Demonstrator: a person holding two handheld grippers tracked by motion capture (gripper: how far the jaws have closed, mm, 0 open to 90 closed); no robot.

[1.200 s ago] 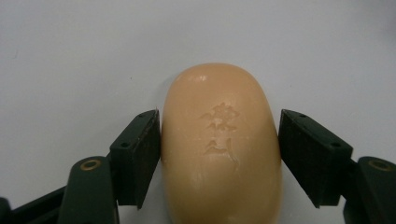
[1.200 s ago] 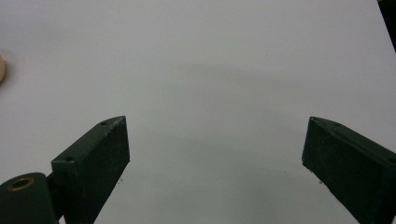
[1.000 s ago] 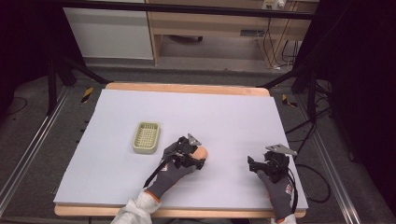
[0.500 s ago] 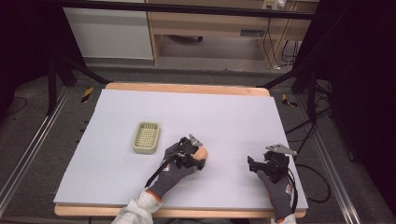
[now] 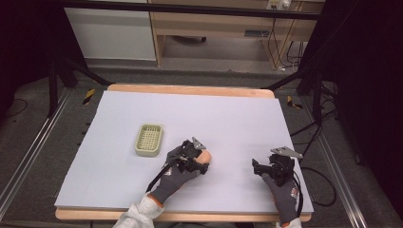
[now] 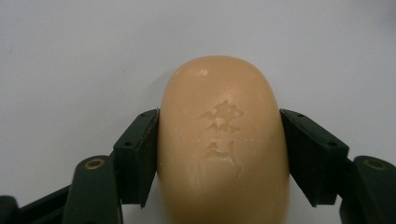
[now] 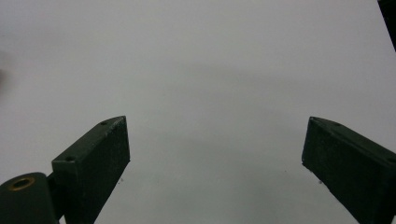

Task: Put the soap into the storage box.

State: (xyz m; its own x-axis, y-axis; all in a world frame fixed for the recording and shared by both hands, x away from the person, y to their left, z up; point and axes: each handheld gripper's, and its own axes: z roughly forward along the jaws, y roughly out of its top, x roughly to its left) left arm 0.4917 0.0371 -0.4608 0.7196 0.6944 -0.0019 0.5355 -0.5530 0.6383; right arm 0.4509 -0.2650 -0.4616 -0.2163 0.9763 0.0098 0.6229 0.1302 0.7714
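**Soap held tight near the front edge**

Now the left gripper (image 5: 202, 160) had its two black jaws pressed on both sides of the bar of soap (image 6: 222, 140). From a second before, almost nothing had moved: the hand sat in the same spot on the table (image 5: 228, 114), and the soap was in the same place by the front edge, a little left of the middle. So the change was tiny, and I guessed the squeeze had only just been made firm. That meant the soap was ready to be lifted, I thought, but it looked like it was down on the table and not up in the air.

The green soap dish (image 5: 149, 139) stood near, just to the left and a bit farther back, and it had nothing in it. I guessed the soap would go there.

The left hand in its grey glove lay low and reached forward and to the right, with the gripper tipped down at the soap.

The right gripper (image 5: 259, 167) rested near the front right corner, well apart from the soap. Its jaws stood wide apart with bare table between them. It pointed left and held nothing.
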